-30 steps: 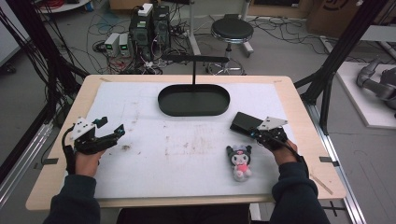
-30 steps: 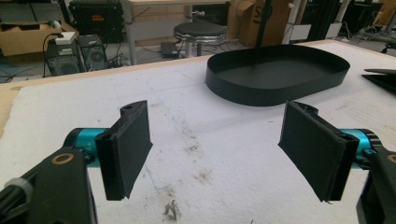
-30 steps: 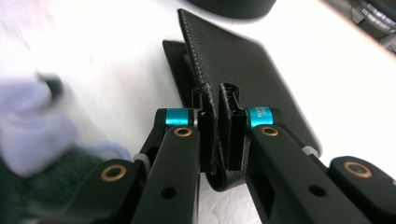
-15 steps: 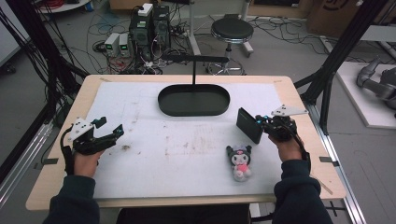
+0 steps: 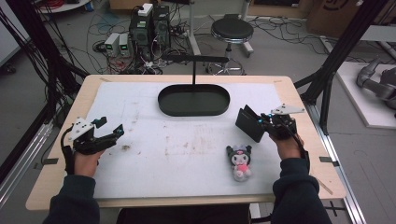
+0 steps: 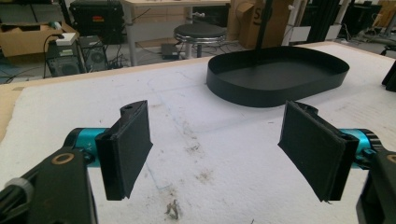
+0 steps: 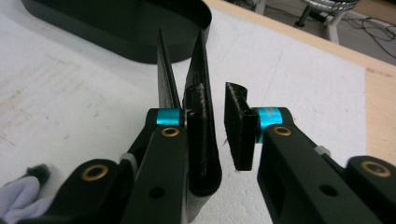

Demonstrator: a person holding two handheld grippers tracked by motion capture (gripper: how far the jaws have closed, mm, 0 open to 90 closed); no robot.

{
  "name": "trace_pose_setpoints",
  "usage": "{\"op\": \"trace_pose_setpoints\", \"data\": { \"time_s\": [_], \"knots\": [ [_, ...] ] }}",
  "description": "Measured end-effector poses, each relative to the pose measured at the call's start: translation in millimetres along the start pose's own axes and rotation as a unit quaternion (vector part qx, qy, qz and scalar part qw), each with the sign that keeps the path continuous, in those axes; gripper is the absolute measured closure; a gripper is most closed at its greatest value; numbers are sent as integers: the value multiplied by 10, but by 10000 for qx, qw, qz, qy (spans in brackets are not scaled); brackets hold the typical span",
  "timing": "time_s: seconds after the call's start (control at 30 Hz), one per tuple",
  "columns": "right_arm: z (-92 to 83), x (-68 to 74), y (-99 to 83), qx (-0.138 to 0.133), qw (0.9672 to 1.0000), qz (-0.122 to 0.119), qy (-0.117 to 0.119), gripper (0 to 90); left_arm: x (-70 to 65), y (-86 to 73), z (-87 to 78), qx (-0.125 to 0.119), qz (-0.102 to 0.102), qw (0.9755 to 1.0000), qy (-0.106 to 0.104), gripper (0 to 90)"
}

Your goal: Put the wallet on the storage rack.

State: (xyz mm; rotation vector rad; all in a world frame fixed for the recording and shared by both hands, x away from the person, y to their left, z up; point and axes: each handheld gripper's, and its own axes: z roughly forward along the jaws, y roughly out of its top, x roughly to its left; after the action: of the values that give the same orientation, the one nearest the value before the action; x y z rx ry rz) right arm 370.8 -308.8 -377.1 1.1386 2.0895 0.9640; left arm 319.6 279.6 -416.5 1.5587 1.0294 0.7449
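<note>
The right gripper (image 5: 262, 123) touches a black wallet (image 5: 249, 123) at 3 o'clock with jaws slightly parted, while the left gripper (image 5: 109, 130) gapes wide at 9 o'clock.

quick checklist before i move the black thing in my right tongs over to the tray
1. Right tongs firmly on the black flat piece: cannot tell; a gap shows beside one jaw.
2. Piece lifted off the mat: cannot tell; it stands tilted on edge.
3. Black tray empty: ok.
4. Plush toy apart from the piece: ok.
5. Left tongs open, holding nothing, off to the side: ok.
</note>
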Motion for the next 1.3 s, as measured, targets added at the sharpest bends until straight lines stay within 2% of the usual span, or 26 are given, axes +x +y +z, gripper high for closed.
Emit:
{"op": "trace_pose_setpoints", "data": {
  "time_s": [0.13, 0.23, 0.4, 0.47, 0.63, 0.7, 0.73, 0.8, 0.87, 0.93, 0.97, 1.03, 1.1, 1.17, 1.2, 1.23, 1.3],
  "knots": [
    [37, -1, 12, -7, 10000, -3, 16, 777, 1, 0, 3, 0, 1, 10000, -6, 245],
    [52, -22, 22, 52, 10000, 20, 25, 855, 2, 0, 4, 2, 1, 10000, -7, 245],
    [-5, 8, 34, -30, 9986, -109, -511, 873, 13, -5, 0, 16, 5, 10000, -1, 245],
    [-4, 11, 31, 20, 9974, -129, -714, 872, 9, -4, -1, 3, -3, 10000, -5, 245],
    [50, -29, 30, 119, 9966, 98, -811, 862, 3, -2, -1, 6, 11, 10000, -4, 246],
    [66, -63, 31, 113, 9964, 266, -800, 852, 2, -3, 0, 17, 16, 10000, -14, 246],
    [78, -103, 28, 90, 9956, 460, -812, 831, 2, -3, 0, 14, 11, 10000, -12, 246],
    [84, -129, 24, 79, 9954, 525, -795, 823, 4, -4, -1, 9, 10, 10000, -12, 246],
    [87, -174, 14, 46, 9950, 620, -781, 780, 6, -4, -3, 12, 1, 10000, -2, 246],
    [77, -196, 10, -56, 9953, 661, -710, 697, 12, -5, -3, 15, 5, 10000, -7, 246],
    [53, -206, 13, -166, 9955, 636, -677, 638, 12, -6, -1, 10, 1, 10000, -5, 246],
    [35, -206, 13, -226, 9953, 628, -702, 613, 13, -8, 2, 17, 0, 10000, -6, 246],
    [-25, -225, 12, -470, 9951, 625, -611, 527, 8, -9, 4, 12, -13, 10000, -15, 246],
    [-41, -227, 11, -534, 9952, 602, -558, 505, 5, -8, 1, 17, -11, 10000, -14, 246],
    [-53, -225, 9, -579, 9954, 568, -511, 471, 6, -8, -1, 24, -2, 10000, -12, 246],
    [-72, -217, -2, -657, 9956, 563, -372, 398, 6, -8, -3, 26, 1, 10000, -13, 246],
    [-81, -213, -13, -703, 9958, 471, -358, 368, 7, -8, -8, 16, -6, 10000, -10, 246]
  ]
}}
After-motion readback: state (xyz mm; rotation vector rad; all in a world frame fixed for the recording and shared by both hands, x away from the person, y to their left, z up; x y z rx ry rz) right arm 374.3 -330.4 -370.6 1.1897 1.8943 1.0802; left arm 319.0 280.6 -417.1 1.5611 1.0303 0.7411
